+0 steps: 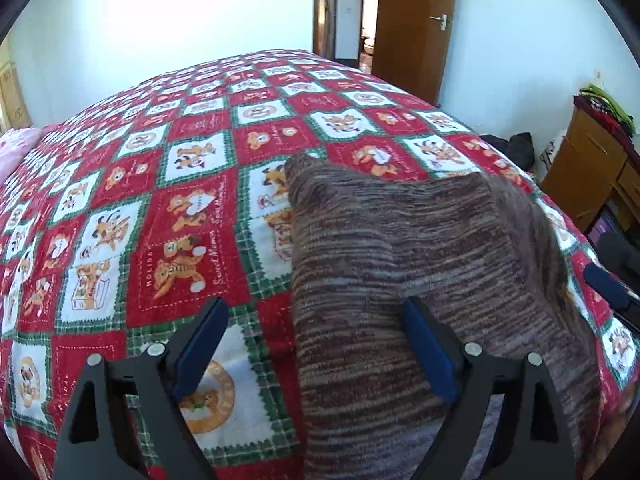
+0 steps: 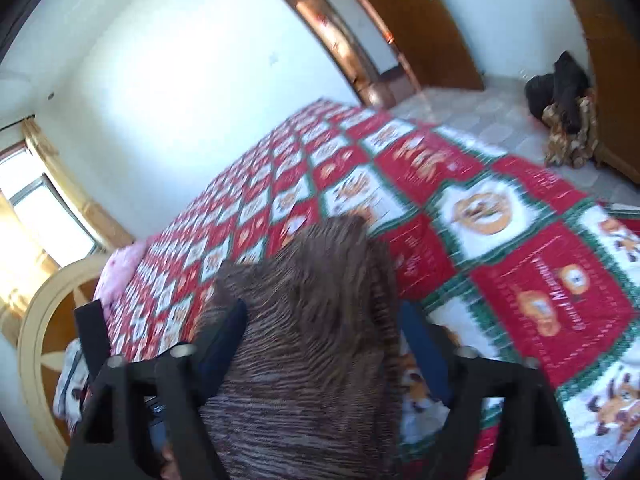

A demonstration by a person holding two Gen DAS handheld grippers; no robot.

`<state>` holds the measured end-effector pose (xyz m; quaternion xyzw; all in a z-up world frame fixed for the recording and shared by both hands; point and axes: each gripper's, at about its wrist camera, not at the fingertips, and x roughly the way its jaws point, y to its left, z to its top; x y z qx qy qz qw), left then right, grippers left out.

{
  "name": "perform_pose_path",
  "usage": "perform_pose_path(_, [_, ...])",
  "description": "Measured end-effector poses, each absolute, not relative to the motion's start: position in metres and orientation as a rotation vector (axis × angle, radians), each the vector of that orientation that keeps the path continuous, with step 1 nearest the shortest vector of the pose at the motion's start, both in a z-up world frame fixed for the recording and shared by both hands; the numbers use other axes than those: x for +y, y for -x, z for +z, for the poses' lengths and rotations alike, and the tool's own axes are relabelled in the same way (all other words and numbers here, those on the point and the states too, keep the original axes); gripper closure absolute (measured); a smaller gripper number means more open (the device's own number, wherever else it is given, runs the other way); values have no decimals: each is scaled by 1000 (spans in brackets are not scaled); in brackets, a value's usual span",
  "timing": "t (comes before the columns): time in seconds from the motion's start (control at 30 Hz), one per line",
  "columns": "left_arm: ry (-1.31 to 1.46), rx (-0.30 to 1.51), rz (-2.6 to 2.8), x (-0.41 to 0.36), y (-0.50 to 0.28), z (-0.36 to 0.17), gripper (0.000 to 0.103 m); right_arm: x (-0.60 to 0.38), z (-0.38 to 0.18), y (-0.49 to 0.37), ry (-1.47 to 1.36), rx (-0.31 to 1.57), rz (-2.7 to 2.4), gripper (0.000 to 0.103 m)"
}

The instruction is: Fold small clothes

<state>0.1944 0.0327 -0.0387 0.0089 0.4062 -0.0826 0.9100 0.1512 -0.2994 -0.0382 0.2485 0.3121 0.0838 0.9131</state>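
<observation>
Since both of my tongs stand apart with nothing pinched, the brown striped garment point(image 1: 420, 264) lies loose on the red checked bedspread point(image 1: 160, 184), near its edge. My left gripper point(image 1: 316, 352) straddles the cloth's left border, one pad over the bedspread and the other over the knit, which I judge a good stance for catching that edge. My right gripper point(image 2: 324, 344) hangs wide above the garment's bunched middle; that view is blurred. The fold looks unfinished, since the far end humps up unevenly
</observation>
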Motion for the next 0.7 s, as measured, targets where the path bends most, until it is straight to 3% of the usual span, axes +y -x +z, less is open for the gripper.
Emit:
perform_pose_path(0.23, [-27, 779, -230, 16, -185, -16, 13, -311, -44, -146, -585, 622, 154, 22])
perform_pose_path(0.57, [-64, 831, -198, -1, -198, -38, 12, -328, -51, -144, -633, 633, 106, 22])
perform_pose_path(0.7, [97, 887, -244, 18, -204, -50, 11, -325, -57, -150, -618, 681, 85, 22])
